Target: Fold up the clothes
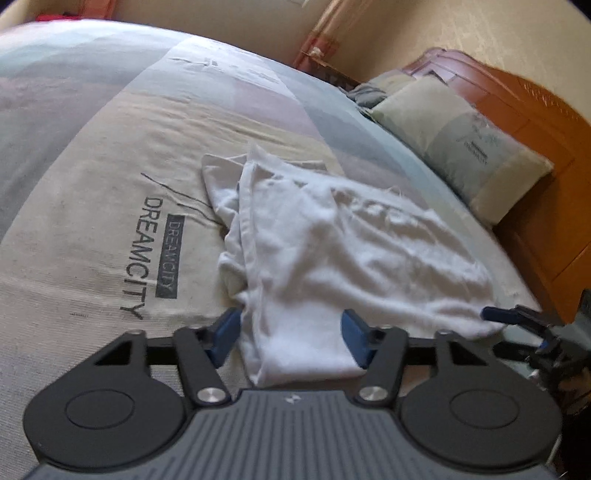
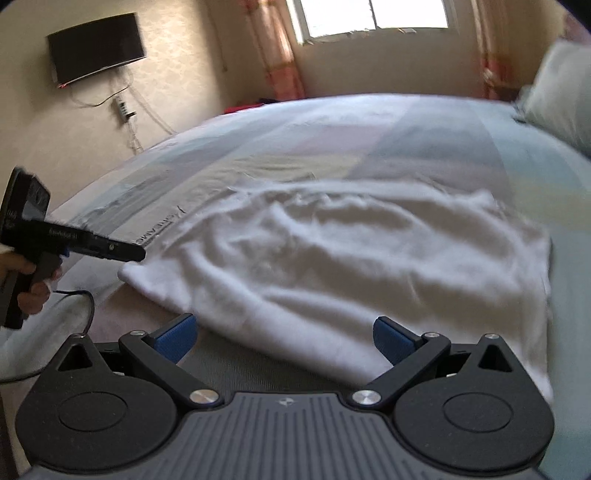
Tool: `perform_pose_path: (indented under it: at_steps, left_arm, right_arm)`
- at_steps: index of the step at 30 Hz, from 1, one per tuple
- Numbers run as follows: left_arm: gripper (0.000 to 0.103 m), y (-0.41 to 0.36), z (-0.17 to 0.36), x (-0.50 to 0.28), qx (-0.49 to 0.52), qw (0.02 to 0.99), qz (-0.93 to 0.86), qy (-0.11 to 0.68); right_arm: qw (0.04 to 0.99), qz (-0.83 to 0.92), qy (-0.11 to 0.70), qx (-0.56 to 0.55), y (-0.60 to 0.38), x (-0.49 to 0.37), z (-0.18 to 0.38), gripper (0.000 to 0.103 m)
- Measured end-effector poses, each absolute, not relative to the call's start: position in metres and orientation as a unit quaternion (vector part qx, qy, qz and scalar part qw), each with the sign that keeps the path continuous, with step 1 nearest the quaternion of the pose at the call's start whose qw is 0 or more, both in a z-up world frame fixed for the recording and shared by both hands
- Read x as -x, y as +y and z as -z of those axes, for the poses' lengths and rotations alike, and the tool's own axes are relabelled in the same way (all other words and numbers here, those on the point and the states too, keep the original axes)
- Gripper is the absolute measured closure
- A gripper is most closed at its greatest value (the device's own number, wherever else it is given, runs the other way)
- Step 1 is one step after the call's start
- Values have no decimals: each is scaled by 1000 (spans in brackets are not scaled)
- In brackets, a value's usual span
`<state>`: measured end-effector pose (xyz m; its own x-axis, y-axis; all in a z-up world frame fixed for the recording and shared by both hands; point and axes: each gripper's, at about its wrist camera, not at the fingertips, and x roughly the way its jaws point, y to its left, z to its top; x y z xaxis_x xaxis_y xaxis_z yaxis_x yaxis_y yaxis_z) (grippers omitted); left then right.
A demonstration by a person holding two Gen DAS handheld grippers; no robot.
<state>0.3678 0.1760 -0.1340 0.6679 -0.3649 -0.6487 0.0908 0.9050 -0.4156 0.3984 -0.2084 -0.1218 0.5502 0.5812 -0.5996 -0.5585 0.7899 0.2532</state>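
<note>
The white garment (image 1: 332,251) lies rumpled and partly folded on the bed (image 1: 92,229), its near folded corner reaching back between the blue pads of the left tool (image 1: 291,338). That tool's jaws stand partly apart with the cloth between them; the right pad touches the fabric, while the left pad sits just beside its edge, so no firm pinch shows. The right tool (image 2: 284,334) is spread wide at the garment's near hem, the cloth (image 2: 332,266) running under and past its right pad, with bare bedsheet showing between the left pad and the fold. A hand (image 2: 26,284) grips the left tool's handle at the left edge of the right wrist view, a black cable (image 2: 86,310) trailing below it. Beyond the garment the bed lies open and flat, printed with "DREAMCITY" lettering (image 1: 142,258) to its left. Further off, a pillow (image 1: 465,151) rests against the wooden headboard (image 1: 535,122). Farthest are a wall-mounted television (image 2: 96,46), curtains (image 2: 277,48) and a bright window (image 2: 373,16).
</note>
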Motion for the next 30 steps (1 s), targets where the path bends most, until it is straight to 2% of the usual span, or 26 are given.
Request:
perform_pose_path:
  at_steps: [1,4,7,11,16,25,30]
  left_arm:
    - [62,173,134,-366,164,901,122,383]
    - [80,167,135,-364,142,909,114,375]
    - [90,170,133,-359,138,914,107,366]
    - [91,176,134,-356,151,913,108,364]
    - [102,169,137,-354,135,910,112,376]
    - [102,183,134,-338,142,900,116,395]
    - [100,187,107,-336,109,924,82,357]
  right_arm:
    - [881,-319,349,-23,-212,-395,123,0]
    - [884,-305,354,-34,-220,-384,125,0]
    - [888,-292,355,-32,-226,-375,125,0]
    - [889,-283,357,-44,-235,-369,125,0]
    - [893,-275,354,-53,-237,-369,124,0]
    - [911,-239,336,-15,-260,-366,109,0]
    - [923,-208,325,-6,-280,-384,101,1]
